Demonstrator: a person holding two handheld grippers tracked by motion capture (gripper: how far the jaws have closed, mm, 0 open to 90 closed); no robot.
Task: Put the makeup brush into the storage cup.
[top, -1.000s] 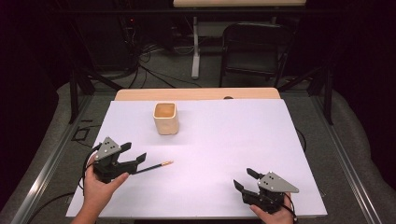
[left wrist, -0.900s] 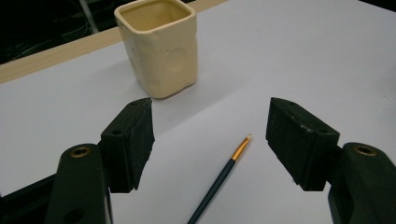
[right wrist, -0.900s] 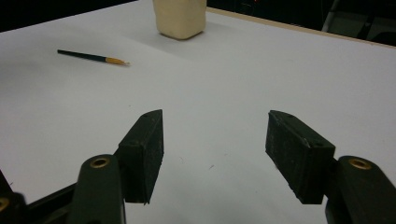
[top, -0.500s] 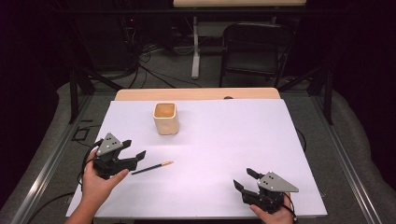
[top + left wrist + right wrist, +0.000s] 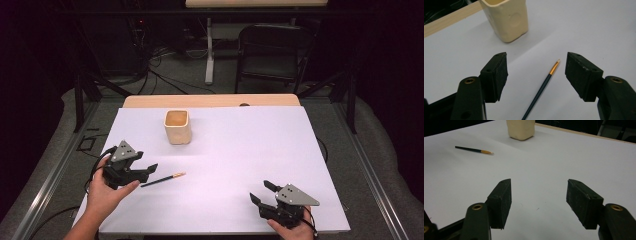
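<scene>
A thin dark-handled brush (image 5: 162, 180) with an orange collar and a pale tip lies flat on the white table cover (image 5: 230, 165). My left gripper (image 5: 149, 171) hovers at its handle end. In the left gripper view the brush (image 5: 544, 83) runs between the wide-apart jaws, and neither pad (image 5: 499, 75) touches it. The left gripper (image 5: 536, 65) is open, its jaws having just closed a little. A cream cup (image 5: 177, 126) stands upright beyond it, and its wall (image 5: 507, 18) is close ahead in that view. My right gripper (image 5: 259, 190) rests open near the front right edge, with nothing between its jaws (image 5: 539, 192).
The right gripper view has the brush (image 5: 474, 150) and the cup (image 5: 521, 128) far off at its upper left. A wooden table edge (image 5: 210, 101) runs behind the white cover. Beyond it stand a dark chair (image 5: 272, 55) and floor cables.
My left gripper has shifted slightly to the left, uncovering more of the brush's handle. The brush, the cup and the right gripper have stayed where they were.
</scene>
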